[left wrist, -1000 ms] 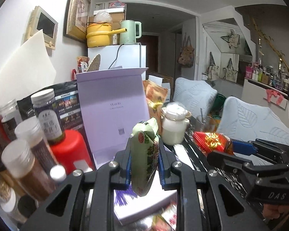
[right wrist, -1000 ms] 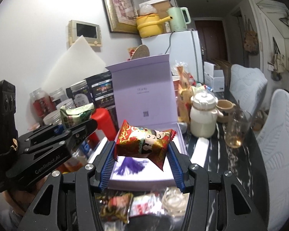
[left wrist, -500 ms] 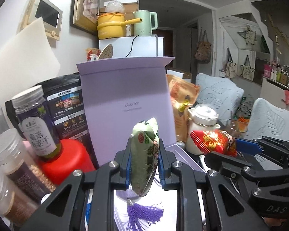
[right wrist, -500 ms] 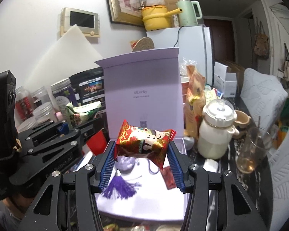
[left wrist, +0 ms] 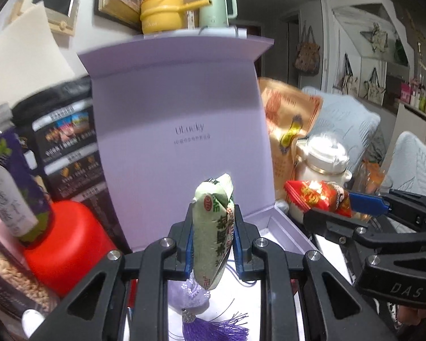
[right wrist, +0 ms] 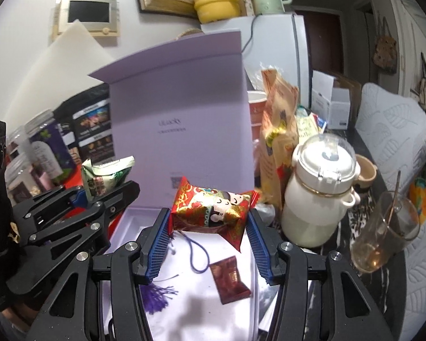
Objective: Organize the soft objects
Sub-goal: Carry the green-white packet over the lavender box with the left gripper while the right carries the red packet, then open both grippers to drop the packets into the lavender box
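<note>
Open lilac box (right wrist: 201, 289) on cluttered tabletop, lid up — drop-off step. Right tool (right wrist: 210, 224) pinches red snack pack (right wrist: 213, 210) above the tray; left tool (left wrist: 213, 241) pinches green pack (left wrist: 214, 227). Next: lower, release inside.

Dim indoor light with strong fisheye bending and black corners. Background edges smear with motion blur. Glare whitens the cream jar lid (left wrist: 325, 150); the far doorway (right wrist: 323, 42) is dark.
</note>
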Available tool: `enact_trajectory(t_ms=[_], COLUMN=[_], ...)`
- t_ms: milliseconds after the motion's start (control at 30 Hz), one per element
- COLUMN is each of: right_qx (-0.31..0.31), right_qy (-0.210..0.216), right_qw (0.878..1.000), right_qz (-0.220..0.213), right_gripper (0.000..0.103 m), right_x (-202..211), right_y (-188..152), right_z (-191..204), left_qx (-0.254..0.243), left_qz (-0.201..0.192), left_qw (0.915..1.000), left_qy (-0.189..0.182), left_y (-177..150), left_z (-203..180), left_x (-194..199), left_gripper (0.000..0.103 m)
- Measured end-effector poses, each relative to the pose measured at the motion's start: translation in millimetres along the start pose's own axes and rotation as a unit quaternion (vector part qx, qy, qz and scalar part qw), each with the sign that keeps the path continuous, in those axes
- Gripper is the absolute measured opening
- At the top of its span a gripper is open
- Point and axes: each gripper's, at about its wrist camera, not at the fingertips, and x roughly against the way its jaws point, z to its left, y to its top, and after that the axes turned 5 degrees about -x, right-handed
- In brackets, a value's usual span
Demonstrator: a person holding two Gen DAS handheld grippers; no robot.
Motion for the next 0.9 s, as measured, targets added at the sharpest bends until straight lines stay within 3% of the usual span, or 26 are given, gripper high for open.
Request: enact_trajectory(t_ms=[233,367,633,900], right_qx=[-0.015,-0.03,-0.04,-0.017], right_qy=[-0.003,0.018,0.012,0.005], right_qw=[0.999,0.998,0.997,0.996], right_qz=[0.034,0.055,0.07,0.082], right_gripper=[0.053,0.053,0.055,0.056], right_x=[-24.8,-34.2,-42.5,-51.4], right_y=[-6.5,-8.2,-11.8,-18.4], right_z=[-12.5,-15.7,-15.3,-6.8], left_qx=[0.003,0.015,0.026,0.026], left_qz=[0.048,0.075,0.113,0.102], left_qw=[0.9988,0.9971,0.9932,0.9944], left_qy=[0.004,-0.008,-0.014,-0.01], left_y=[-9.6,-13.6,-20.8,-19.3], left_z=[1.1,4.2,6.1,4.3], left_x=[-26.6,-39.8,-64.1,-64.6], left_gripper=[0.021,0.021,0.021,0.021])
